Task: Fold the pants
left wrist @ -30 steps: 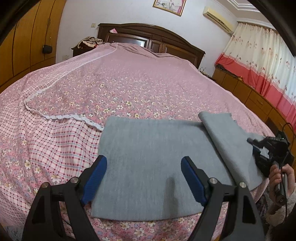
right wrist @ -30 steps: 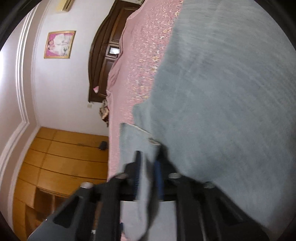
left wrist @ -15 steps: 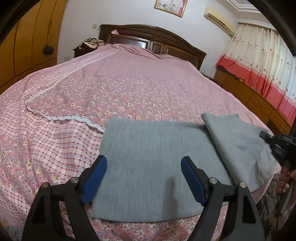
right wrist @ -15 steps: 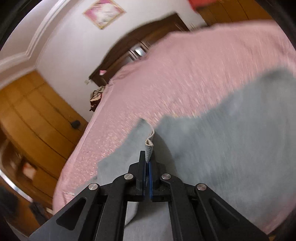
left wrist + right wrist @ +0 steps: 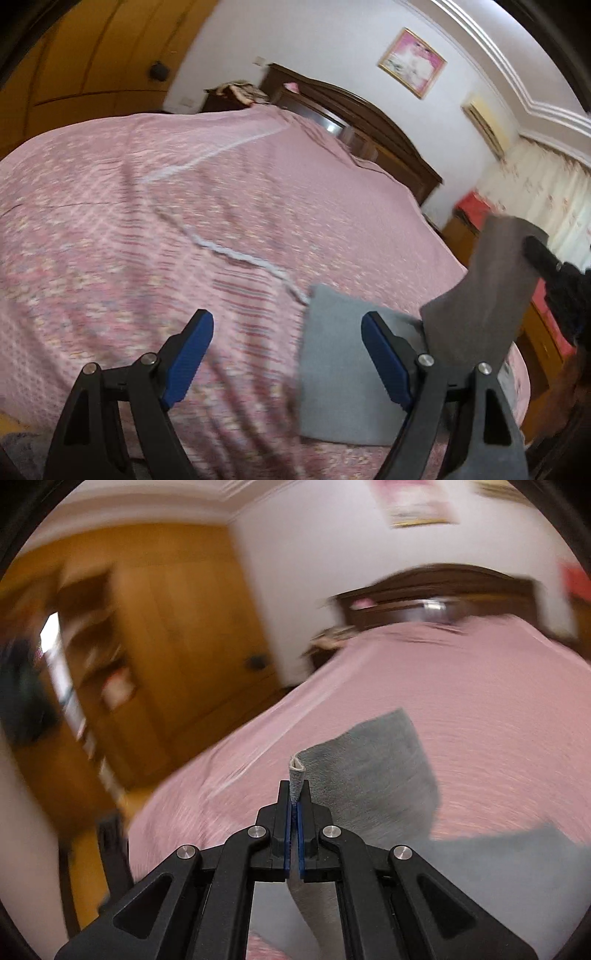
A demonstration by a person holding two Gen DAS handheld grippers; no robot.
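Fingers: right gripper (image 5: pixel 294 805) clamped a hem of the soft grey knit pants (image 5: pixel 343 369); left gripper (image 5: pixel 286 354) gaped, empty.
Pants: near right on the pink floral bedspread (image 5: pixel 184 221), one flap lifted.
Bearing: free edge probably lay just right of the left fingers.

A wide bed (image 5: pixel 258 206) fills most of the left wrist frame, covered by a pink flowered spread that runs from the lower left up to a dark wooden headboard (image 5: pixel 369 118) at upper centre. A white lace trim (image 5: pixel 236 254) crosses the spread diagonally through the middle. Low and right of centre, grey pants (image 5: pixel 340 369) lie flat on the spread near the bed's near edge, one part lifted off it at the right.
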